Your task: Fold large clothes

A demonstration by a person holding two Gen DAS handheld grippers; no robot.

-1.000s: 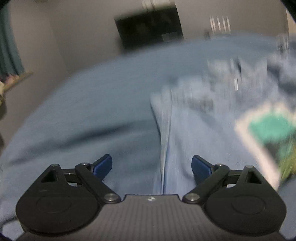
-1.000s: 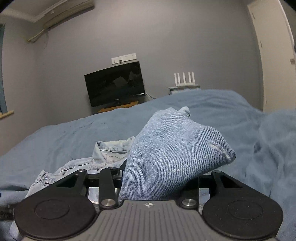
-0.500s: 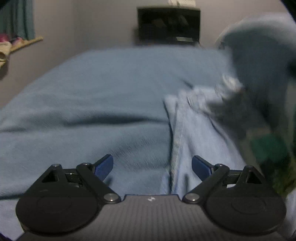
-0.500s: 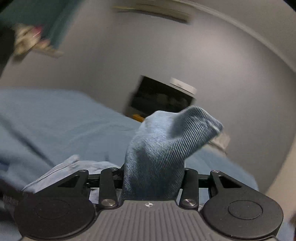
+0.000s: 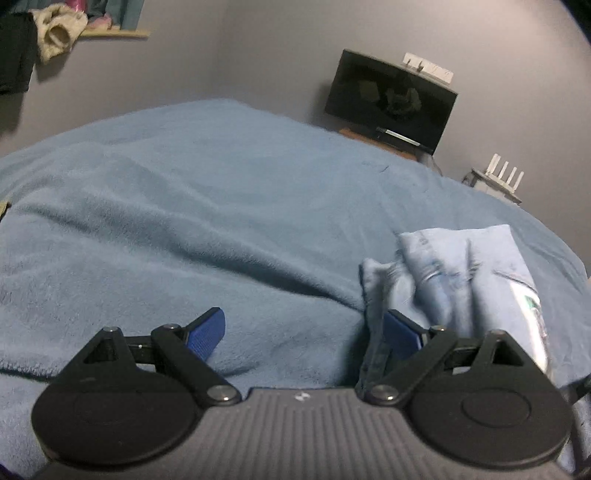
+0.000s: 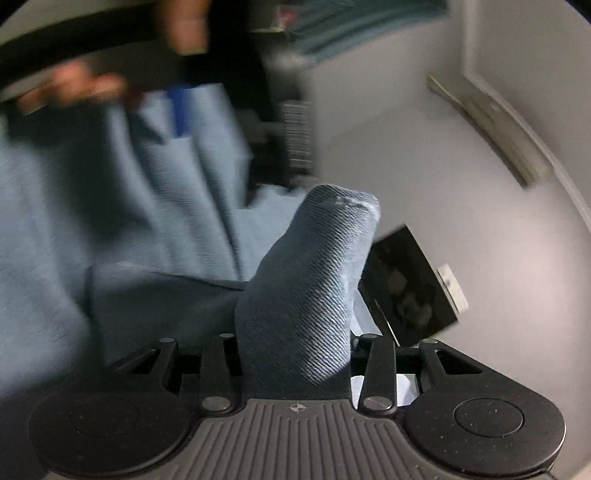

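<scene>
A light-blue denim garment (image 5: 461, 266) lies bunched on the bed at the right of the left wrist view. One of its edges hangs right beside the right pad (image 5: 400, 328). My left gripper (image 5: 303, 328) is open, its blue pads wide apart over the blanket with nothing pinched between them. My right gripper (image 6: 295, 354) is shut on a thick fold of the denim (image 6: 314, 280), which sticks up and hides the fingertips. The right wrist view is rolled hard to one side. At its blurred top left, a person's hand (image 6: 74, 85) holds the other gripper, whose blue pad (image 6: 181, 110) shows against pale fabric.
A blue fleece blanket (image 5: 184, 221) covers the whole bed. Against the far grey wall stand a dark TV (image 5: 391, 99) and a white router (image 5: 498, 177). A shelf with bundled clothes (image 5: 55, 29) sits high on the left. An air conditioner (image 6: 491, 122) is on the wall.
The right gripper has rolled strongly and swung across, still holding the denim fold. The left gripper has rolled and shifted, so the garment now sits at its lower right.
</scene>
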